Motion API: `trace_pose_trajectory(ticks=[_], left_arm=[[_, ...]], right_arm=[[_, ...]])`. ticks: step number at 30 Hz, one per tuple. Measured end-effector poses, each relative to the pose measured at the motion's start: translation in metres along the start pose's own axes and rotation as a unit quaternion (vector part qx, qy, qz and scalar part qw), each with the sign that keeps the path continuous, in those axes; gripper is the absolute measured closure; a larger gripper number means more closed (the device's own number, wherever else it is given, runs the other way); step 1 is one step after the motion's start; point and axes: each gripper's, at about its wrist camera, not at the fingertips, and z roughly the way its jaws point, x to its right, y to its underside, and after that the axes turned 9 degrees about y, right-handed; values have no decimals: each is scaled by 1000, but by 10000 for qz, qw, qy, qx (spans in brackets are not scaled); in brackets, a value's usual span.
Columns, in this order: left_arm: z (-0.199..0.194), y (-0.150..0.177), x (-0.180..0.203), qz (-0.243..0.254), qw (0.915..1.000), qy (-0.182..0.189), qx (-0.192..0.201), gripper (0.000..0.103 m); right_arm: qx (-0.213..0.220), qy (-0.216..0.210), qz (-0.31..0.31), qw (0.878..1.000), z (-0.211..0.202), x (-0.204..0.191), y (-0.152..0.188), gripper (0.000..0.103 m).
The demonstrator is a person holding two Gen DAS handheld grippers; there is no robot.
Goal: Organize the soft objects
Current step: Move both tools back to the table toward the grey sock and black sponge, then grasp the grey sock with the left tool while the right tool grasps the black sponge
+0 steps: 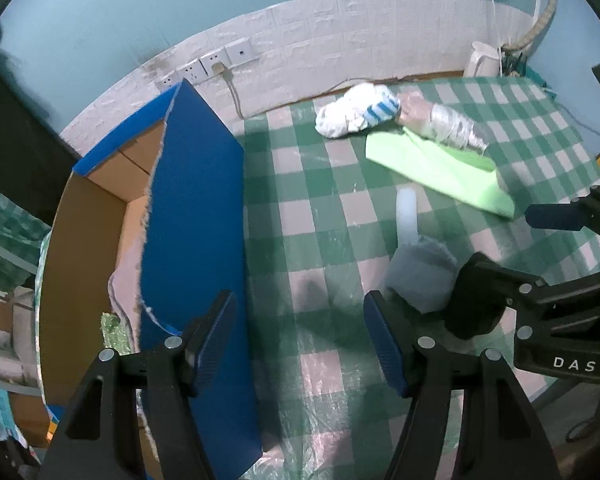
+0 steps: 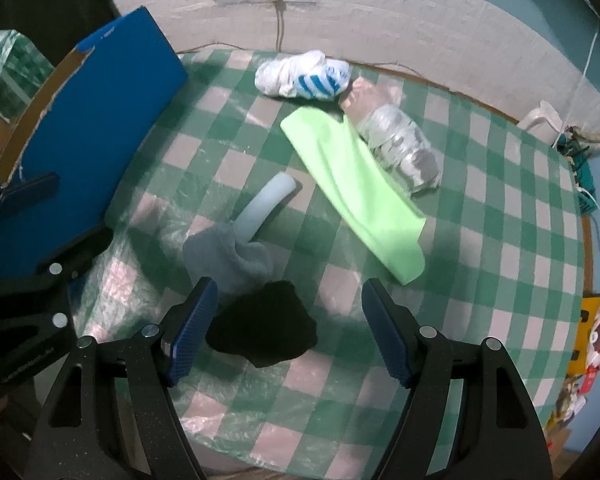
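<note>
Here the right gripper [image 2: 288, 332] hangs open over the limp black sock [image 2: 262, 324] near the table's [image 2: 480, 240] front edge, best pinched mid-bunch; the left gripper [image 1: 300, 340] gapes empty too.

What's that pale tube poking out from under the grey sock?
A pale blue tube lies on the checked tablecloth; its near end disappears beneath the grey sock, so how far it runs underneath stays hidden.

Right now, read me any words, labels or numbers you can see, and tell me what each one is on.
"DAS": white letters on the black body of the right tongs, seen from the left wrist view.
Colourful packages at the right table edge: print too blurred to read.
Nothing else readable.
</note>
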Motion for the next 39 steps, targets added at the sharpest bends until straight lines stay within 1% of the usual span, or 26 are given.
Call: trace_pose_trajectory(ticks=[6, 10, 20, 22, 23, 24, 29, 34, 37, 39], left_arm=[[12, 4, 6, 182, 9996, -162, -139, 36], [17, 4, 9, 229, 9995, -118, -201, 36], [27, -3, 20, 317, 9991, -56, -285, 35], [29, -5, 23, 342, 9990, -23, -290, 31], [29, -6, 25, 345, 9990, 1, -292, 27], [29, -7, 26, 344, 9990, 34, -289, 26], [31, -12, 34, 339, 9988, 200, -288, 22], [39, -14, 43, 355, 9981, 296, -396, 22], [42, -15, 47, 342, 9977, 365, -447, 17], [45, -15, 50, 352, 9976, 370, -464, 16]], right_arm=[[-266, -33, -49, 9996, 22, -5, 4, 28], [-492, -33, -123, 9987, 38, -6, 10, 29], [-468, 76, -216, 9986, 36, 11, 17, 29], [-447, 146, -225, 9986, 36, 19, 19, 29], [-445, 187, -201, 9986, 37, 25, 19, 29], [-452, 220, -154, 9986, 38, 31, 20, 29], [-483, 278, 273, 9981, 44, 63, 22, 29], [-468, 310, 475, 9973, 46, 83, 22, 28], [-433, 302, 625, 9966, 49, 91, 19, 27], [-364, 241, 758, 9962, 47, 96, 17, 26]])
